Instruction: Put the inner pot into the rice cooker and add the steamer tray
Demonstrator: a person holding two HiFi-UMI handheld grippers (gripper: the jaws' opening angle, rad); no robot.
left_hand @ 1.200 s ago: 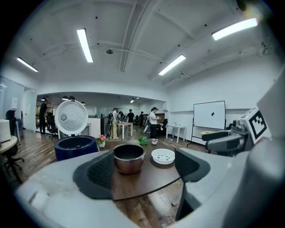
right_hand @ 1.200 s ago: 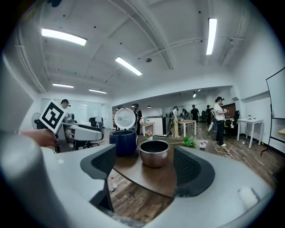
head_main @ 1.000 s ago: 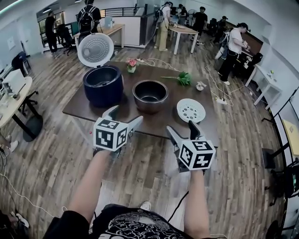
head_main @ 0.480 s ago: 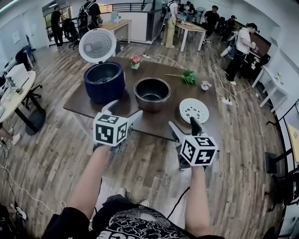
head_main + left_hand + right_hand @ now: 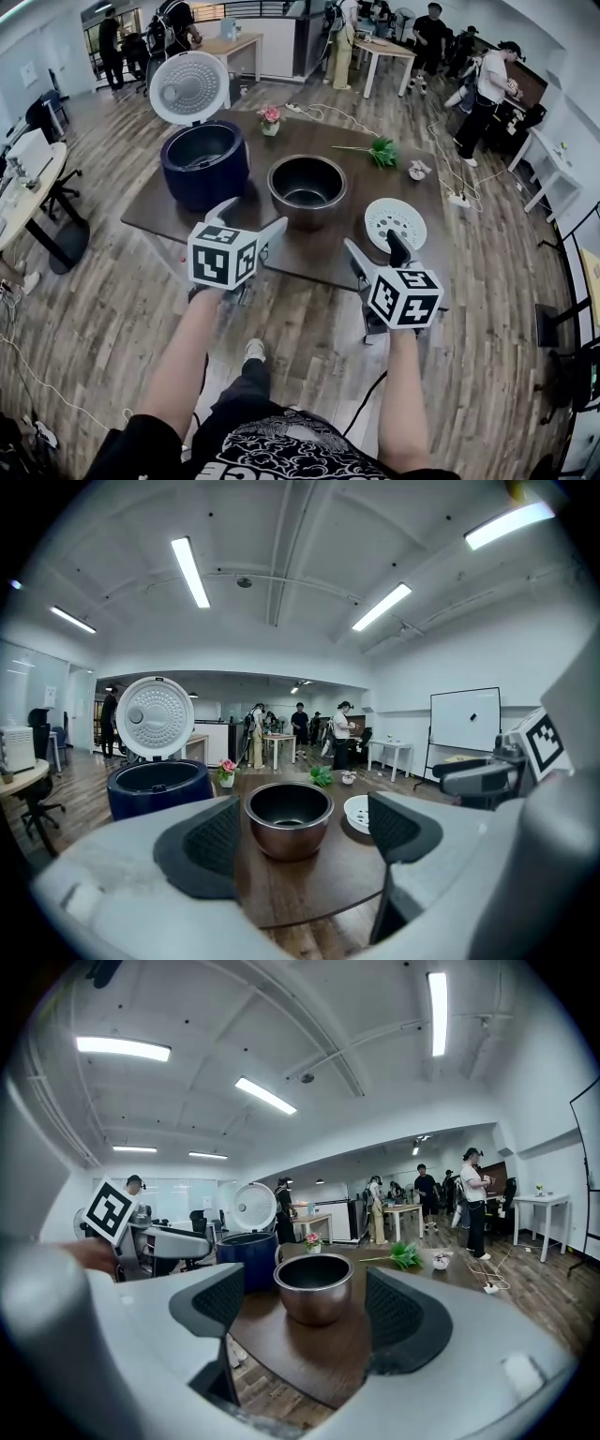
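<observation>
The left gripper (image 5: 251, 217) and right gripper (image 5: 375, 244) are held before the tabletop (image 5: 311, 247), fingers wide open and empty, likely so the inner pot (image 5: 303, 190) can be grabbed.

dark wooden table (image 5: 319, 253): navy round rice cooker (image 5: 204, 169) on its left | round metal inner pot (image 5: 307, 190) just right of cooker | white perforated steamer tray (image 5: 395, 223) right of pot | small pink potted flower (image 5: 270, 119) behind both
</observation>
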